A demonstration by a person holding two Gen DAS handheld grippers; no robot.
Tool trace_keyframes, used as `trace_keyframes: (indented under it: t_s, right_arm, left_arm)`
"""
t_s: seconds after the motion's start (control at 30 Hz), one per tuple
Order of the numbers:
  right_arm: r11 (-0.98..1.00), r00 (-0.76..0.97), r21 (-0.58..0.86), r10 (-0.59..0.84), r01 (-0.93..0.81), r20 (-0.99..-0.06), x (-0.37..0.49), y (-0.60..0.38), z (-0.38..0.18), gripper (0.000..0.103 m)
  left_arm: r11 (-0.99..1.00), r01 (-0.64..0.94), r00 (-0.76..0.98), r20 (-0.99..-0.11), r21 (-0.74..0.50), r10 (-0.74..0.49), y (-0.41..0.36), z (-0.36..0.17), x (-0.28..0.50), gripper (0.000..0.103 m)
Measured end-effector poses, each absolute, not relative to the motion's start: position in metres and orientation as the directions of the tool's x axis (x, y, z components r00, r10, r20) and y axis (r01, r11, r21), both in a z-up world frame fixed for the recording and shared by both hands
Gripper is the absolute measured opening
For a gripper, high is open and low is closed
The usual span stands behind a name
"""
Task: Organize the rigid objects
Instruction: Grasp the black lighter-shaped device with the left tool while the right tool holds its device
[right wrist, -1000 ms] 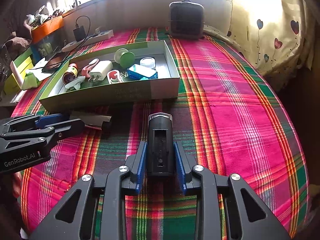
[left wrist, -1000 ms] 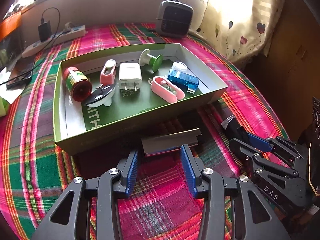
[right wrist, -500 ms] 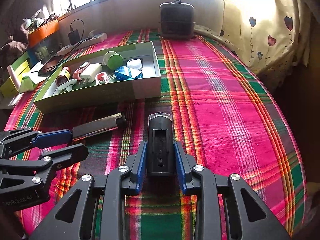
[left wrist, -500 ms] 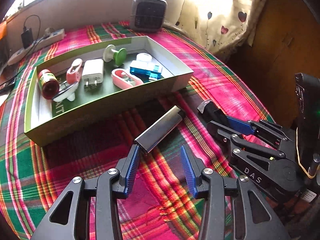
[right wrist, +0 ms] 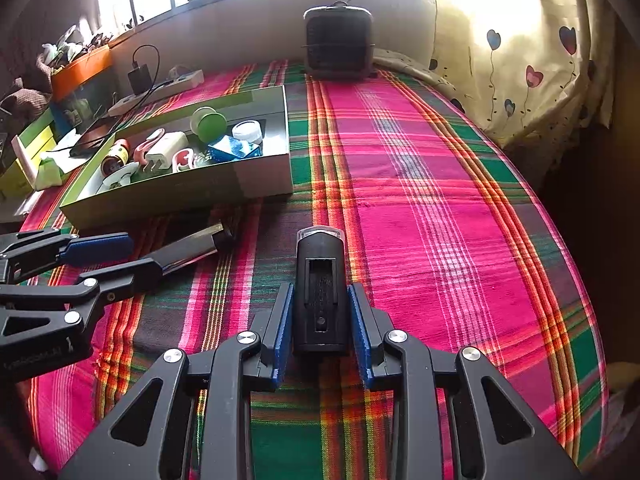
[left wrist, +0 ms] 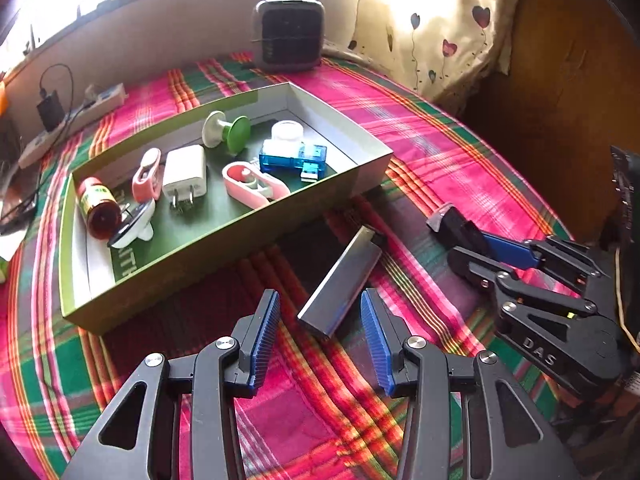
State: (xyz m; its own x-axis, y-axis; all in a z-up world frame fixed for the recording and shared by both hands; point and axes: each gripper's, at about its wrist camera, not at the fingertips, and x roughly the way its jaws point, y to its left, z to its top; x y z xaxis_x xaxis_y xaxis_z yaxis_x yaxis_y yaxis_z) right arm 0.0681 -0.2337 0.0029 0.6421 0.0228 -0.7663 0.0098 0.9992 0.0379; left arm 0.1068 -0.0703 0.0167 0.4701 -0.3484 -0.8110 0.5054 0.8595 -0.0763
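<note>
Two things are left outside the green box (left wrist: 208, 256): the grey metal bar (left wrist: 340, 282) on the plaid cloth (right wrist: 420, 200), and the black torch (right wrist: 320, 292) pinched in my right claw (right wrist: 320, 332). My left claw (left wrist: 320, 340) is spread wide, with the bar's near end just ahead between its fingers, untouched. The bar lies askew to my fingers, so I judge I should twist to square them across its narrow sides, push further along it, then squeeze. The box sits just beyond the bar, with room inside.

Grey bar (left wrist: 340, 282) lies diagonal beside the box (left wrist: 224, 248) (black torch (right wrist: 320, 292) gripped).
</note>
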Motion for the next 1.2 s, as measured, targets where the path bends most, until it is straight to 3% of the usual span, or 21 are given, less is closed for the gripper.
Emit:
trace_keyframes:
  t_s: [0.6, 0.87, 1.2]
  right_arm:
    - [0.997, 0.645, 0.075, 0.063, -0.009, -0.762, 0.069, -0.245, 0.003, 0.029]
    - [0.997, 0.645, 0.081, 0.071, -0.013, -0.761, 0.070, -0.246, 0.002, 0.029]
    - [0.997, 0.645, 0.075, 0.066, -0.013, -0.761, 0.070, -0.246, 0.002, 0.029]
  left_arm:
    - [0.835, 0.548, 0.512, -0.806, 0.040, -0.297, -0.103, 0.006, 0.114, 0.041]
    - [0.847, 0.532, 0.512, -0.806, 0.023, -0.299, -0.102, 0.007, 0.116, 0.041]
    - [0.867, 0.498, 0.517, -0.801, -0.003, -0.300, -0.094, 0.007, 0.113, 0.027]
